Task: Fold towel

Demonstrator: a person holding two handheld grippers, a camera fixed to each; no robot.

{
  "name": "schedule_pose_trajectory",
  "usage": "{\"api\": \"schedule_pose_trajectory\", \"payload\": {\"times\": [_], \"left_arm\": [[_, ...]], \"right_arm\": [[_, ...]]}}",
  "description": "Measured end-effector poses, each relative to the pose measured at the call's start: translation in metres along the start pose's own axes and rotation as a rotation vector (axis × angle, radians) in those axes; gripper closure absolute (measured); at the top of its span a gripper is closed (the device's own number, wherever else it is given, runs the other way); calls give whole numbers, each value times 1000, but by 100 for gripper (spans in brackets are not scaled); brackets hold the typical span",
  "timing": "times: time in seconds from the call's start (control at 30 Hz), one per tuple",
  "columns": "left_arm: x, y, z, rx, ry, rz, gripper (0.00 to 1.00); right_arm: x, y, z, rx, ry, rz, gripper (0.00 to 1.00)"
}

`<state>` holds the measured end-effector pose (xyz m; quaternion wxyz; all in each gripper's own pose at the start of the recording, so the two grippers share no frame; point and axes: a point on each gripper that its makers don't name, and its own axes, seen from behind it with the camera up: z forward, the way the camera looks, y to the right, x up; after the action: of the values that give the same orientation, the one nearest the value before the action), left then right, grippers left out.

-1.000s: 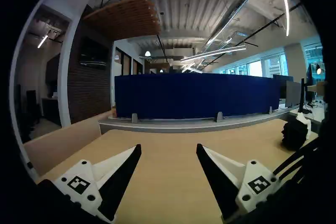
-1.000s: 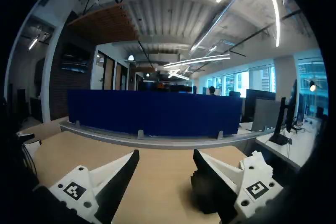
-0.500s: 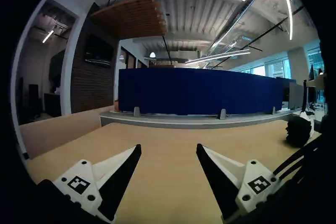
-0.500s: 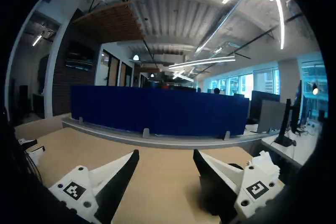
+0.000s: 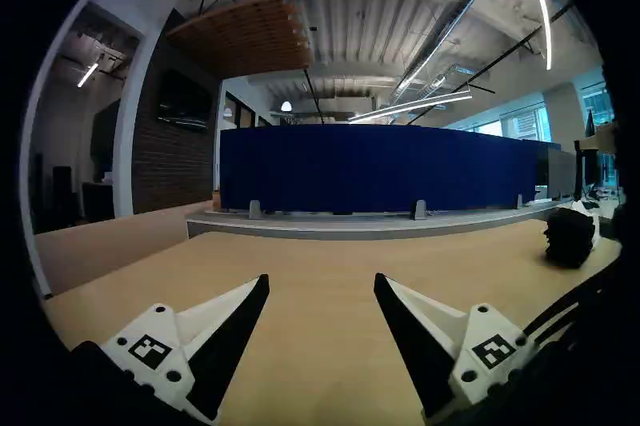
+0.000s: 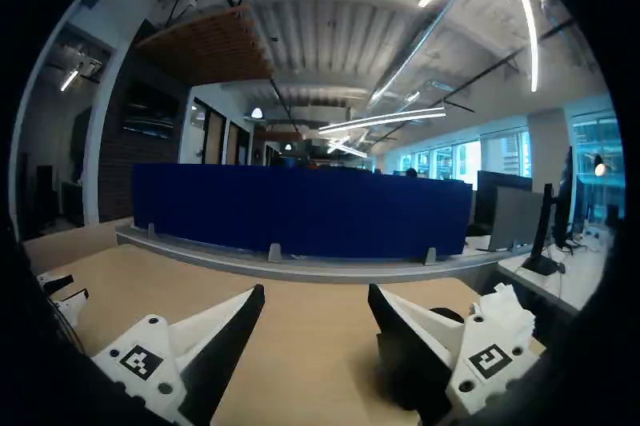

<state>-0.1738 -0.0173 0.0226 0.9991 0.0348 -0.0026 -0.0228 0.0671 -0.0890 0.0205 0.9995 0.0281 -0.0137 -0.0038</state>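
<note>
Drifting only: over the last second both views rocked slightly, and the divider (image 5: pixel 376 166) now rides a little higher in the left gripper view. No approach was made, so the fold is judged not yet begun. The left gripper (image 5: pixel 320 276) and right gripper (image 6: pixel 315 288) jaws stand apart, empty, above the counter (image 5: pixel 320 246). A dark bundle (image 5: pixel 569 238), probably the towel, sits by the counter's right edge, well right of the left jaws and just behind the right gripper's right finger.
</note>
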Motion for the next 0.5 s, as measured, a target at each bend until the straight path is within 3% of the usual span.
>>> {"api": "schedule_pose_trajectory", "payload": {"times": [0.5], "left_arm": [[2, 7, -4, -23, 19, 13, 3]], "right_arm": [[-3, 18, -7, -23, 9, 2, 0]]}}
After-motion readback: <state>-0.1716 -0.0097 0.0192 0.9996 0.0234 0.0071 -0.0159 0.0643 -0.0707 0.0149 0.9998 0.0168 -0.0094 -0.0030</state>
